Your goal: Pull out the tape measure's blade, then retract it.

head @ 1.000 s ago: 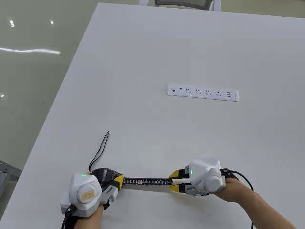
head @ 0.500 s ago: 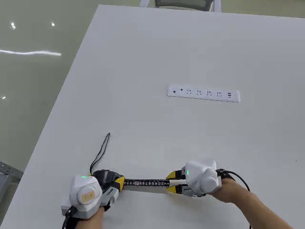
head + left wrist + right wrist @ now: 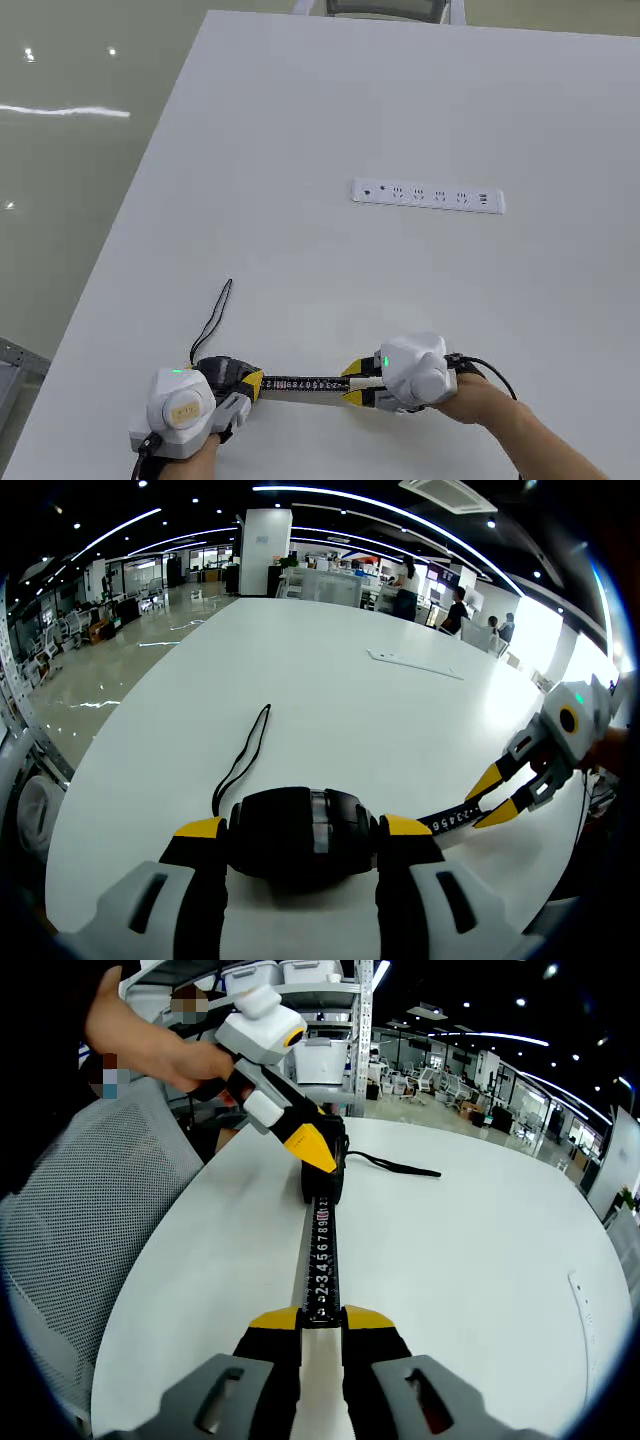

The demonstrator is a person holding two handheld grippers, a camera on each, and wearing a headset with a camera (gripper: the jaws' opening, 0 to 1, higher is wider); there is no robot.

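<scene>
Tabletop (image 3: 400,110): white and broad, carrying everything listed below.
Tape measure (image 3: 222,372): a black, rounded body at the near left edge of the tabletop, seen in the left gripper view sitting squarely between that view's own two jaws.
Left claw (image 3: 241,386): clenched on the tape measure, one yellow-tipped jaw pressed against each side of the body.
Blade (image 3: 322,1260): drawn out a short way, running straight from the tape measure to the right claw. Its printed numbers face up, and it lies low over the tabletop.
Right claw (image 3: 321,1318): grasping the blade at its free end, with the two yellow-tipped jaws drawn in against the blade's edges. In the head view it lies at the near edge, to the right of the tape measure and pointing towards it.
Strap (image 3: 212,318): a thin black loop that trails from the tape measure away from the person and lies flat on the tabletop.
Power strip (image 3: 428,195): white and long, lying crosswise near the middle of the tabletop, well apart from both claws.
Chair (image 3: 90,1210): grey mesh, just beside the tabletop's edge in the right gripper view.
</scene>
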